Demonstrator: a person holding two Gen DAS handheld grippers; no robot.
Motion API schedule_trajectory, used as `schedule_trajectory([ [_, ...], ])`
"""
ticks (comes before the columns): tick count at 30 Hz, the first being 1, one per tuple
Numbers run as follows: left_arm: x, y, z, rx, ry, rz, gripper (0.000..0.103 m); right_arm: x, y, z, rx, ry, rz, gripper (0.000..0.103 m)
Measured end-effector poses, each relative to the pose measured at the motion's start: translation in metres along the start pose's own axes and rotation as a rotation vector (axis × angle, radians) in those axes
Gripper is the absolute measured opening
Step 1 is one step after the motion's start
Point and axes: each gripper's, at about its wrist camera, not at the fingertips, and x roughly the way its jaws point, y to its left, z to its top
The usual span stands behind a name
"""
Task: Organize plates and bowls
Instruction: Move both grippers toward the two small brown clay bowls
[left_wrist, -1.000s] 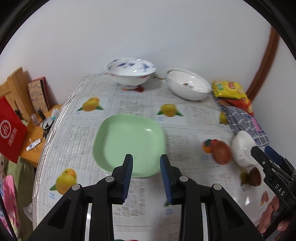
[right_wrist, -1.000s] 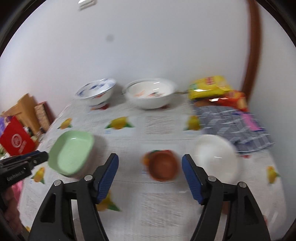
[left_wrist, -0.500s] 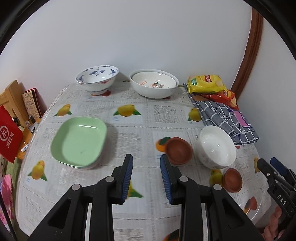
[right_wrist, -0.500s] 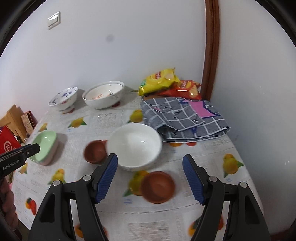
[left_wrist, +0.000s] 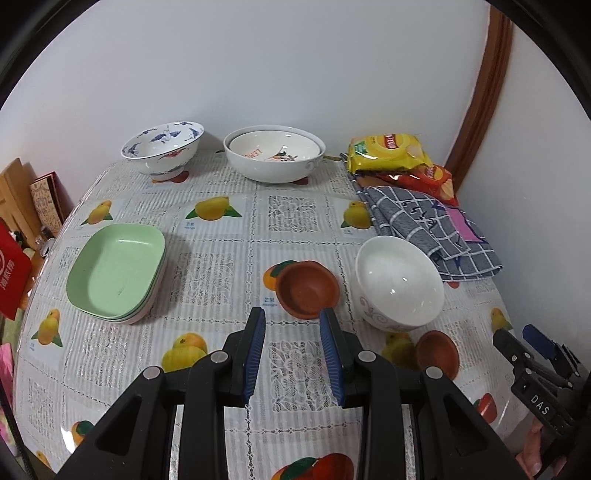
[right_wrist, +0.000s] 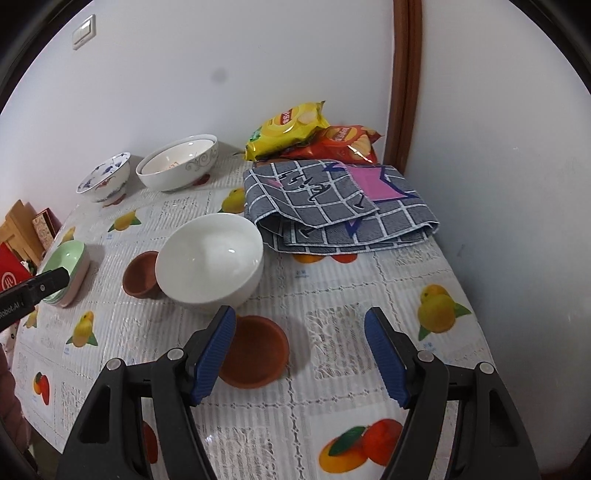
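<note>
The right gripper (right_wrist: 300, 345) gapes wide, empty, just right of the near brown dish (right_wrist: 255, 356). The left gripper (left_wrist: 291, 354) hangs part-open, empty — beside the white bowl (left_wrist: 399, 282). A careless descent could knock that bowl — it nearly touches both dishes.

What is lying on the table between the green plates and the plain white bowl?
One small brown bowl lies between the green plates and the white bowl, nearer the white bowl. The left wrist view shows it best.

Fruit-printed tablecloth (left_wrist: 221, 258); pale green plates (left_wrist: 114, 273); brown dishes (left_wrist: 306, 291); plain white bowl (left_wrist: 399, 280) beside grey checked cloth (left_wrist: 424, 225).
</note>
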Motion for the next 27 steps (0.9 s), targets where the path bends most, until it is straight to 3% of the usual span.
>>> schedule_trajectory([
  [7, -0.007, 0.008, -0.005, 0.100, 0.004, -0.051, 0.029, -0.023, 0.003, -0.023, 0.101, -0.009, -0.033, 0.072],
  [10, -0.008, 0.015, -0.004, 0.150, 0.011, -0.097, 0.029, -0.035, 0.012, -0.034, 0.139, -0.003, -0.120, 0.072],
  [14, -0.007, 0.025, -0.002, 0.230, 0.012, -0.120, 0.029, -0.050, 0.023, -0.042, 0.202, -0.010, -0.194, 0.079],
  [19, -0.003, 0.033, 0.004, 0.276, 0.007, -0.137, 0.029, -0.062, 0.039, -0.046, 0.248, -0.005, -0.291, 0.080],
  [27, -0.011, 0.032, -0.005, 0.293, -0.011, -0.136, 0.029, -0.085, 0.055, -0.060, 0.271, -0.071, -0.247, 0.080],
])
